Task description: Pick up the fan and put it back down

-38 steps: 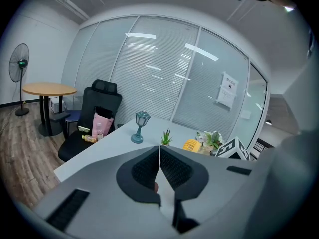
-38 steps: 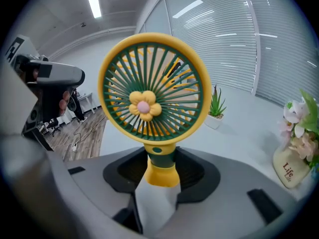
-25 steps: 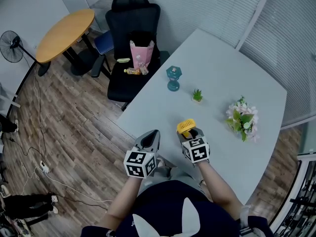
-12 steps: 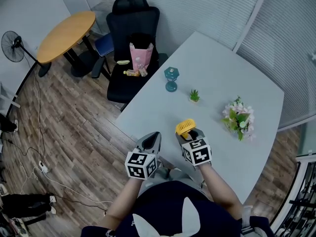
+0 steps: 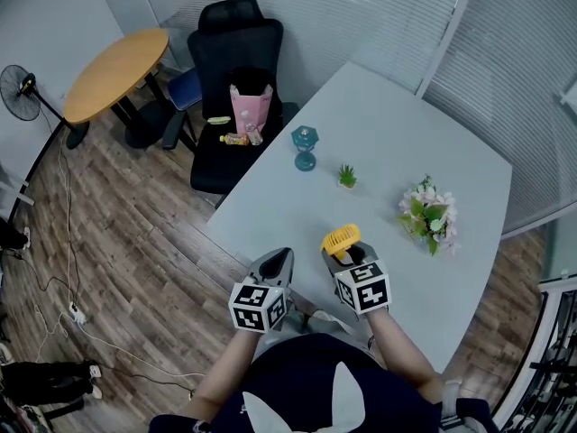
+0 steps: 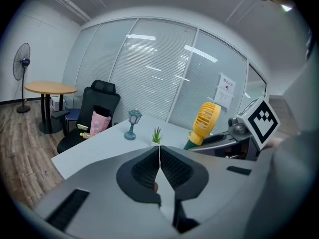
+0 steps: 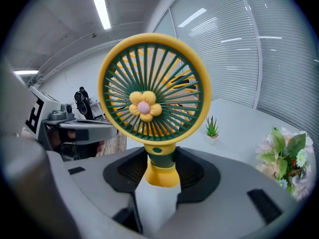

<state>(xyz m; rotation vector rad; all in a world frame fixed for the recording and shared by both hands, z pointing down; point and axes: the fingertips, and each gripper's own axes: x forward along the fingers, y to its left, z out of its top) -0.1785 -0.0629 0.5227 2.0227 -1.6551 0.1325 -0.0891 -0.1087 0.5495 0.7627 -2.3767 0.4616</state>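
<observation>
The small yellow and green fan (image 7: 153,97) has a flower in the middle of its grille and stands upright between the jaws of my right gripper (image 7: 160,171), which is shut on its stem. In the head view the fan (image 5: 341,239) is held above the near part of the pale table (image 5: 424,133), just ahead of the right gripper (image 5: 347,253). My left gripper (image 5: 275,262) hovers near the table's front left edge, jaws shut with nothing between them. The left gripper view shows its pads (image 6: 159,164) touching and the fan (image 6: 204,123) off to the right.
On the table stand a teal lantern figure (image 5: 304,146), a tiny potted plant (image 5: 346,177) and a bunch of flowers (image 5: 426,215). A black office chair (image 5: 234,79) with a pink bag sits at the table's left side. A round wooden table (image 5: 113,61) and a floor fan (image 5: 18,97) stand beyond.
The right gripper has risen with the fan held in it. The left gripper has stayed shut and has barely shifted. The view has tipped slightly, so the table objects sit a little further left.
</observation>
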